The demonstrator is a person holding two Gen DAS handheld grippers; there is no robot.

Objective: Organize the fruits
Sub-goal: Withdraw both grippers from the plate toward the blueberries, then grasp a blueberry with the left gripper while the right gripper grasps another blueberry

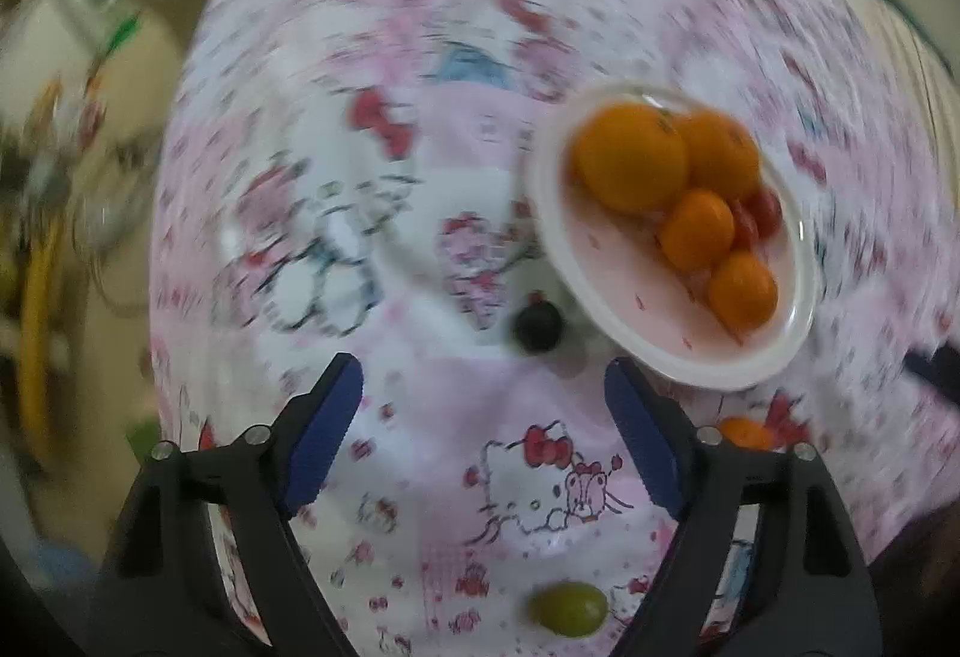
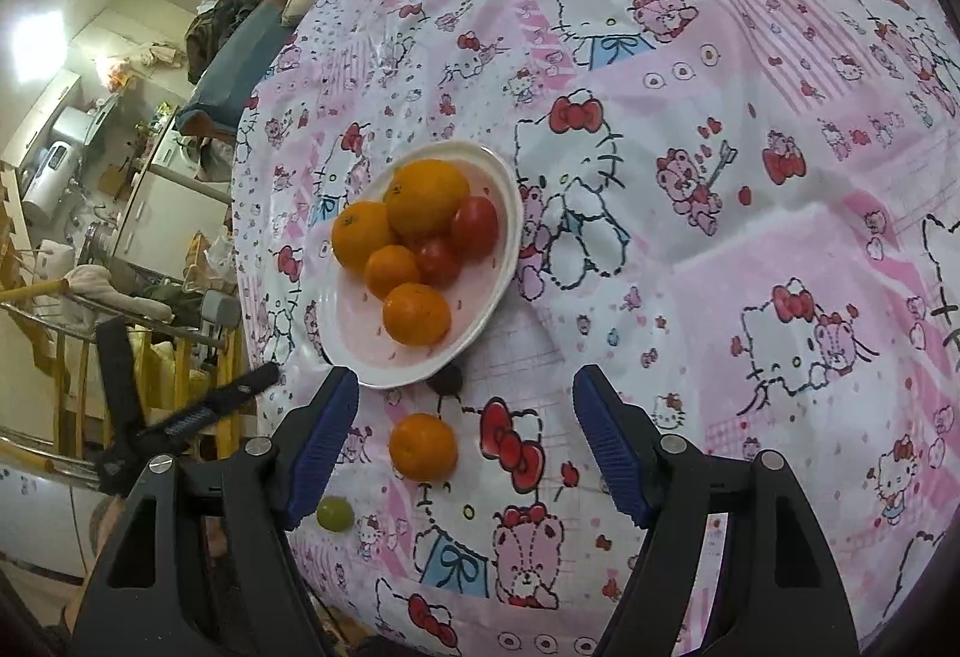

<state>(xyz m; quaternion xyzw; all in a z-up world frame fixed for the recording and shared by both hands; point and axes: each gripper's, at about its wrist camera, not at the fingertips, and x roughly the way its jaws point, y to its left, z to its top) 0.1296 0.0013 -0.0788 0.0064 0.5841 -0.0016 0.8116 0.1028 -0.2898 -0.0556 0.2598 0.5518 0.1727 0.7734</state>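
**Fruit on plate and cloth: both grippers empty**

- White plate [image 2: 501, 261]: centre-left of the right wrist view, on the pink cartoon-cat tablecloth [image 2: 750, 213]. Holds four oranges [image 2: 427, 197] and two red tomatoes [image 2: 475, 227], all bunched together.
- Loose orange [image 2: 423, 446]: on the cloth, lower centre, below the plate.
- Dark grape [image 2: 447, 380]: touching the plate's lower rim.
- Green grape [image 2: 335, 513]: lower left, just beside the left fingertip.
- Right gripper [image 2: 465, 441]: spread wide, grasping nothing, loose orange between its fingers.
- Left gripper [image 1: 483, 435]: spread wide, grasping nothing; view motion-blurred. The plate sits right of centre, dark grape at its lower-left rim, green grape at bottom centre.
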